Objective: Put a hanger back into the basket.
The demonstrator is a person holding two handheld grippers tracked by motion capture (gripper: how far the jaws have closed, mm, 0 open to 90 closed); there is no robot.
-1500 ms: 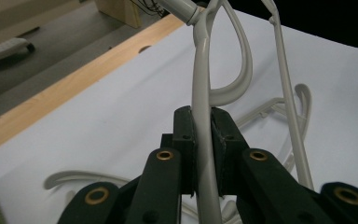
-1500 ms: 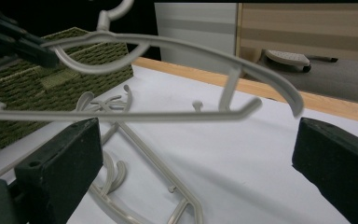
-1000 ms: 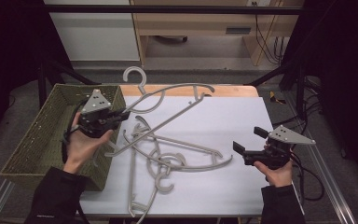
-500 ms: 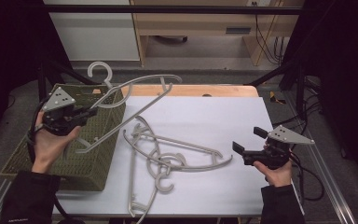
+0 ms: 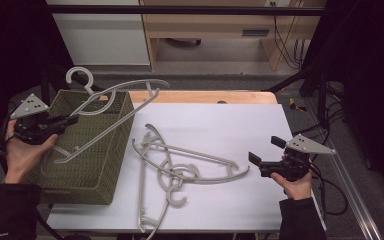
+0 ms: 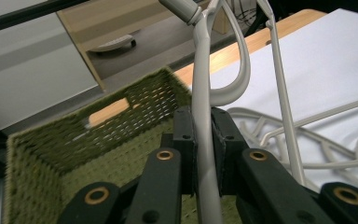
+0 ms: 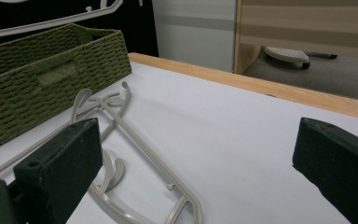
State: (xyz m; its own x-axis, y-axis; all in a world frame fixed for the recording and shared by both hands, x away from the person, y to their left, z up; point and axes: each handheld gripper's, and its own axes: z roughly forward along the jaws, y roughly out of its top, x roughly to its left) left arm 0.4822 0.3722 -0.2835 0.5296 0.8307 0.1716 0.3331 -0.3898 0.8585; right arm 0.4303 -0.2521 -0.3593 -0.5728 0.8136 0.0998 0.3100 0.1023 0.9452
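Note:
My left gripper (image 5: 70,120) is shut on a grey plastic hanger (image 5: 111,111) and holds it in the air above the green woven basket (image 5: 109,165) at the table's left. In the left gripper view the hanger's arm (image 6: 200,140) runs straight up between the two closed pads. Several more grey hangers (image 5: 180,167) lie tangled on the white table top. At the table's right side my right gripper (image 5: 254,159) stands open with nothing between its fingers, pointing left toward the pile (image 7: 121,154).
The wooden table edge (image 5: 205,96) runs along the back. Behind it stand a white cabinet (image 5: 100,30) and a wooden desk (image 5: 215,25). Dark frame bars rise at both sides. Bare white surface (image 7: 223,130) lies in front of the right gripper.
The left hand has carried the hanger leftward, from over the table's left part to above the basket. The right gripper has stayed where it was.

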